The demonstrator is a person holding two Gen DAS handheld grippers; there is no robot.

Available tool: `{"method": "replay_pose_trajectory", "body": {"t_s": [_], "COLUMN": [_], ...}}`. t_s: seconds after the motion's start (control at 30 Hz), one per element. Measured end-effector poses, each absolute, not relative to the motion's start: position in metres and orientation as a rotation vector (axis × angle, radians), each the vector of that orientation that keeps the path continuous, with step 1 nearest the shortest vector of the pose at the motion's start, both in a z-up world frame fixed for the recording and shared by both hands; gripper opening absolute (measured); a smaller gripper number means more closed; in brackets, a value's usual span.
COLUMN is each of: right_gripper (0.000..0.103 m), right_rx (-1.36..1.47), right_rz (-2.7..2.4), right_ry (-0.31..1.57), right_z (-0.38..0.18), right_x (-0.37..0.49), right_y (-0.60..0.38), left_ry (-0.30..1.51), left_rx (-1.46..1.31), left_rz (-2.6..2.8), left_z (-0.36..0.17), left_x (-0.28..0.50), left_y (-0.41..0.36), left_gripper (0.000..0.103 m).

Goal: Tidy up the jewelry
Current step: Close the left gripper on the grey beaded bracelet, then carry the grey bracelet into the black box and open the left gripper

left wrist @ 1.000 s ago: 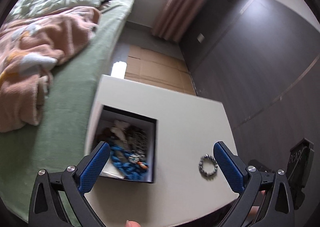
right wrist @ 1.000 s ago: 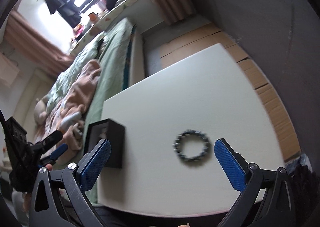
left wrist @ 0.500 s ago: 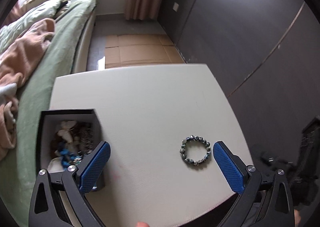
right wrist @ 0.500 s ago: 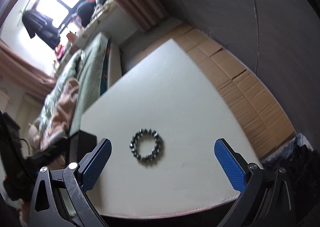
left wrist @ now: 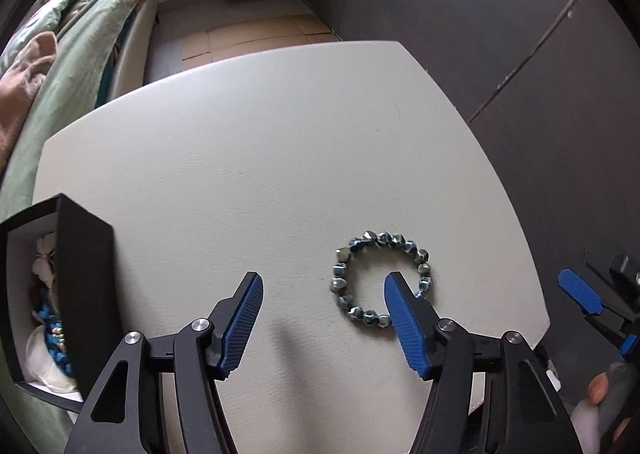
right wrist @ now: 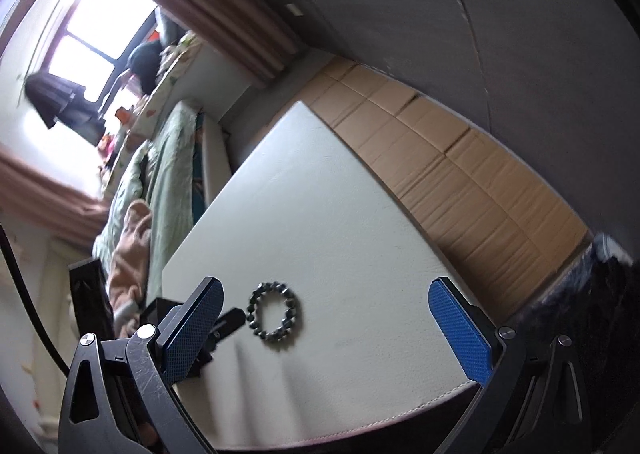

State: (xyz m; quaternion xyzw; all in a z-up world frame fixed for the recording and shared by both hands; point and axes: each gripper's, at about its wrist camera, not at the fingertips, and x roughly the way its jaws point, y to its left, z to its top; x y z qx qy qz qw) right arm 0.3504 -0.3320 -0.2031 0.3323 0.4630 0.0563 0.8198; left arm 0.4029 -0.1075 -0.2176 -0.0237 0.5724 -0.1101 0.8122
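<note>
The left claw [left wrist: 323, 308], half open and just narrowing, holds nothing. The bracelet [left wrist: 382, 278] lies flat on the table [left wrist: 256, 158], its near side between the fingers. Lower, pinch one bead strand. The right claw [right wrist: 334, 328] stands wide.

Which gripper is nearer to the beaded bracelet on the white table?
Left. The left gripper has one finger inside the beaded bracelet, its jaws just closing, nothing gripped. The right gripper hangs open at the white table edge.

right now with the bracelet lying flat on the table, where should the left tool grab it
Pinch the near-left arc of the bracelet from above, one finger inside the ring and one outside. It lies flat on the table, so only the bead strand offers a hold.
</note>
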Motion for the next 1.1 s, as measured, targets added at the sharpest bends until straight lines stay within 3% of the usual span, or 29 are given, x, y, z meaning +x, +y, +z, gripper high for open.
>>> {"method": "replay_pose_trajectory", "body": {"t_s": [0.07,0.23,0.37,0.57,1.1], "right_gripper": [0.103,0.103,0.103,0.103,0.103], "right_rx": [0.731,0.729,0.722,0.707,0.652], "right_rz": [0.118,0.117,0.116,0.111,0.168], "right_ry": [1.018,1.047,1.050,1.057,1.061], "right_z": [-0.210,-0.217,-0.217,-0.218,-0.207], "right_x": [0.354,0.358,0.356,0.358,0.355], "right_y": [-0.334,-0.333,-0.331,-0.328,-0.299], "left_ry": [1.228,1.230,1.216,1.213,1.034], "left_rx": [-0.025,-0.018,0.031,-0.014,-0.057], "left_rz": [-0.234,-0.226,-0.210,-0.214,-0.156], "left_z": [-0.222,-0.228,-0.228,-0.221,-0.131], "left_x": [0.402,0.401,0.398,0.396,0.372], "left_y": [-0.113,-0.116,-0.118,-0.108,-0.058], "left_gripper": [0.062,0.044,0.010,0.009,0.009]}}
